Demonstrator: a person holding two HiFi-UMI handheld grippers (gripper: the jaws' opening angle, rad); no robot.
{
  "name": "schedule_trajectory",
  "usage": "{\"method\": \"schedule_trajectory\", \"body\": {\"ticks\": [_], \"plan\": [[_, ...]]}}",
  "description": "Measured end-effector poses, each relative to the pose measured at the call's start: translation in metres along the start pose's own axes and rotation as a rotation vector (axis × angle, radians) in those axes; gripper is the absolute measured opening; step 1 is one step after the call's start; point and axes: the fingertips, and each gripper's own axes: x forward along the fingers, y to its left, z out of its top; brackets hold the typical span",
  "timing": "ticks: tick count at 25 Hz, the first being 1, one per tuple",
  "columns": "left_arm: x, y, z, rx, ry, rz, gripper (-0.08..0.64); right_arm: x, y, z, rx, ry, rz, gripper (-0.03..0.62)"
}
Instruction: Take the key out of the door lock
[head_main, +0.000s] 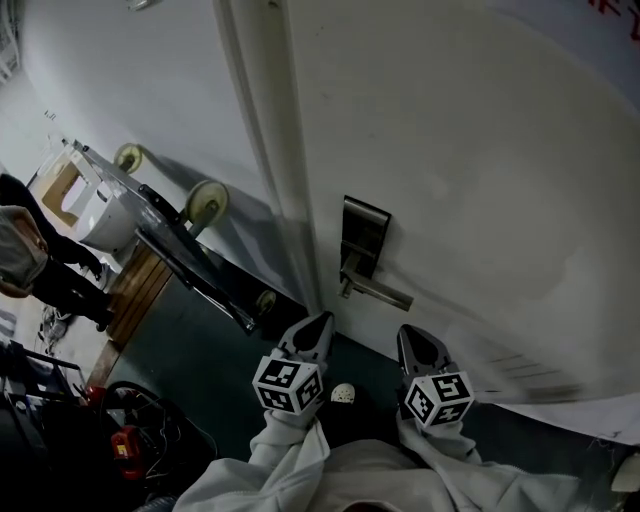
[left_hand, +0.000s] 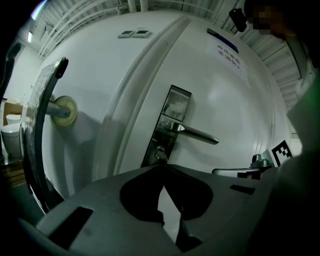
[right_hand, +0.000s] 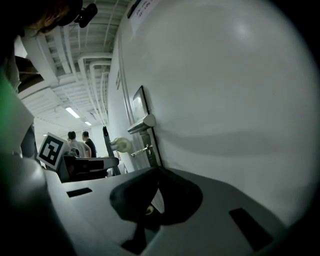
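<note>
Left gripper (head_main: 318, 322) & right gripper (head_main: 412, 338), both closed w/ nothing in them, hang near the door (head_main: 480, 180), short of the lock (head_main: 360, 240); the key (left_hand: 160, 152) is still in it below the handle (left_hand: 196, 134), so reach, grip & pull-out all remain.

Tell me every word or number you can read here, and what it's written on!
White paper notice with a blue top strip on the white door: dark print, too blurred to read.
Red marks higher on the door: cut off, unreadable.
Black-and-white marker cubes: patterns only, no words.
</note>
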Motion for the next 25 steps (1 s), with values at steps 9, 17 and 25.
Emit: {"method": "schedule_trajectory", "body": {"ticks": [9, 17, 25], "plan": [[0.012, 0.009, -0.004, -0.281, 0.002, -0.121, 0.015, 0.01, -0.004, 0.0, -0.001, 0.007, -0.048, 0.052], [0.021, 0.005, 0.004, -0.717, -0.026, -0.318, 0.172, 0.016, 0.0, 0.004, -0.014, 0.015, -0.053, 0.052], [0.045, -0.006, 0.016, -0.996, -0.06, -0.423, 0.184, 0.022, 0.001, 0.011, -0.038, 0.021, -0.056, 0.052]]}}
